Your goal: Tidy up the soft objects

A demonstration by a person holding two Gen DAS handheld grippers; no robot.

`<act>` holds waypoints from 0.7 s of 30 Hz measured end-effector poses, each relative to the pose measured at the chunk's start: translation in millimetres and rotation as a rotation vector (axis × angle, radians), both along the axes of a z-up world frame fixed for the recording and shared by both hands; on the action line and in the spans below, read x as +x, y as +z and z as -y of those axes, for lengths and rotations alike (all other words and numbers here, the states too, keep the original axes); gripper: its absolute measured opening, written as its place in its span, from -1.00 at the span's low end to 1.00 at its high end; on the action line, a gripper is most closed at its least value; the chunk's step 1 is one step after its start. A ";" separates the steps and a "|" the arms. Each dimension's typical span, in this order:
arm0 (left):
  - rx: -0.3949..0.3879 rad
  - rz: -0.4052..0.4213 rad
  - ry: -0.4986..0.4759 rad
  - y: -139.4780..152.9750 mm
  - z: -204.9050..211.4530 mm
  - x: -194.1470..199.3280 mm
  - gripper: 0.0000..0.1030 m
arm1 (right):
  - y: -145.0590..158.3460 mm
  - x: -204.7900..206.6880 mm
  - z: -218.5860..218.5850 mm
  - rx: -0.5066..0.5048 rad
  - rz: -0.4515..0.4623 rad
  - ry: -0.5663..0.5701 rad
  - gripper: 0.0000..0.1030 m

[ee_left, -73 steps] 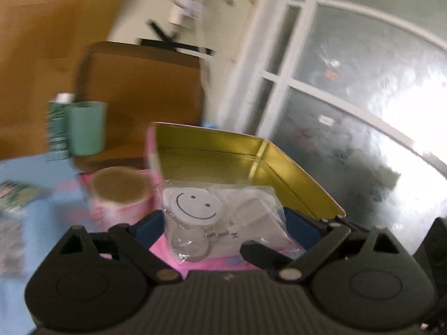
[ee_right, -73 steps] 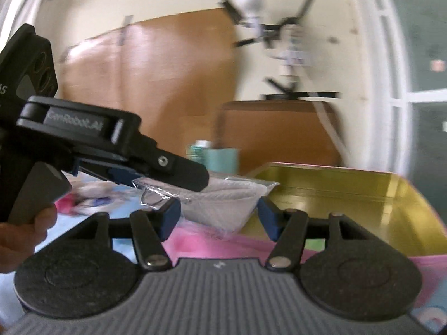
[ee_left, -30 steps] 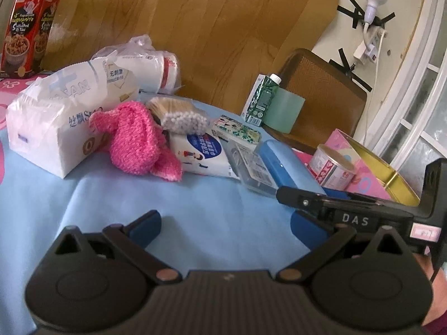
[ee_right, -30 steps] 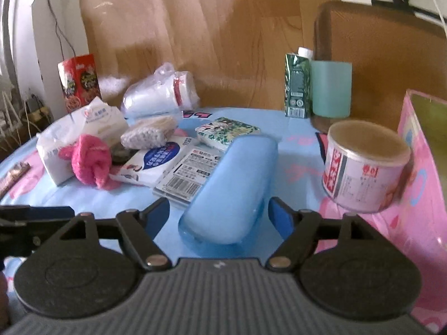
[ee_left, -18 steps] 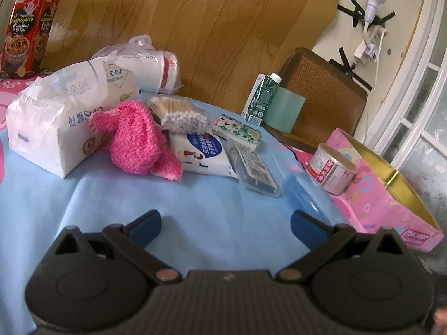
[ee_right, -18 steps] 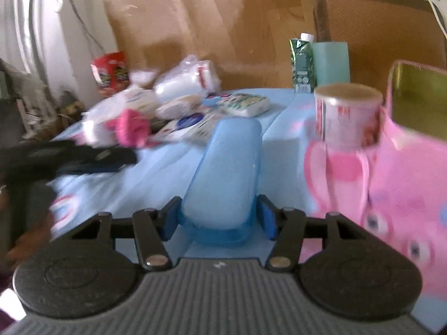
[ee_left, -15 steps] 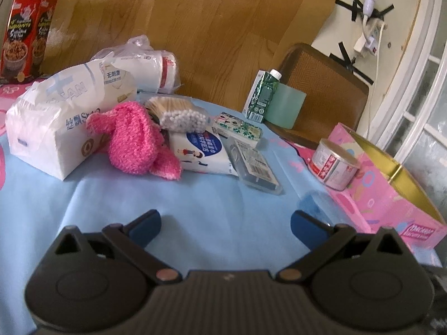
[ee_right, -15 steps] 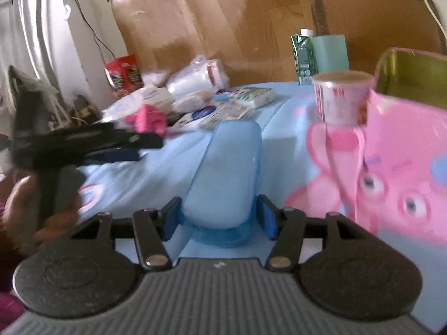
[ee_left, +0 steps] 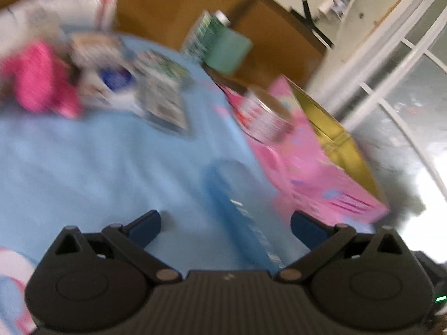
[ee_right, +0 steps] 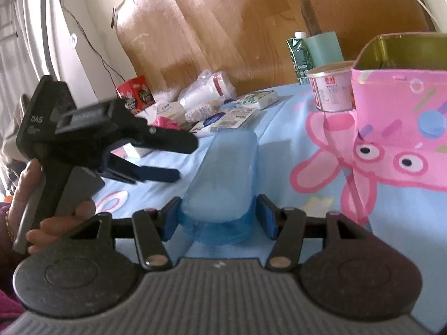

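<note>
The right gripper [ee_right: 218, 217] has just been closing and now pinches the near end of the translucent blue oblong plastic case [ee_right: 223, 178], which lies on the light blue tablecloth [ee_right: 279, 128], just left of the pink cartoon-printed tin box [ee_right: 402, 111]. The left gripper [ee_left: 225, 223], held in a hand [ee_right: 53, 217] at the left, is spread wide with nothing between its pads; its view is blurred, so the fluffy pink cloth [ee_left: 39, 81] far left looks like a sock, perhaps.

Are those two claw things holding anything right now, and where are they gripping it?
The right gripper clamps the blue plastic case by the sides of its near end. The left gripper is open and holds nothing.
</note>
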State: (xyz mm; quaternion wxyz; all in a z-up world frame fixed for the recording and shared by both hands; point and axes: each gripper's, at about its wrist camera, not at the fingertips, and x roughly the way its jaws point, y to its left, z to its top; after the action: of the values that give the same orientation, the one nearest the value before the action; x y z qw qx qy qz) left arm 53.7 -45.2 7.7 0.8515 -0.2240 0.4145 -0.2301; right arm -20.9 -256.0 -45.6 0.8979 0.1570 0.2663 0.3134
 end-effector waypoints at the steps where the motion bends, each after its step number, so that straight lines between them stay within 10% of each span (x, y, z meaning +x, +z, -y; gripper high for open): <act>1: -0.016 -0.016 -0.019 -0.8 6.3 2.0 0.99 | -0.5 -0.4 1.3 0.008 0.000 0.003 0.17; 11: -0.033 -0.018 -0.146 10.3 56.1 13.4 0.72 | 12.6 -16.5 9.1 -0.027 0.139 -0.045 0.17; 21: 0.036 0.194 -0.288 83.2 144.1 37.5 0.72 | 52.8 -12.0 54.9 -0.051 0.337 -0.240 0.17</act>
State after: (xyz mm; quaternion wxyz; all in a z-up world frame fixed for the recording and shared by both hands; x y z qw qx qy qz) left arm 91.2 -189.3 91.0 0.8495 -0.1237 0.3624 -0.3630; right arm -32.9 -310.9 7.2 0.9643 0.1103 0.0995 0.2190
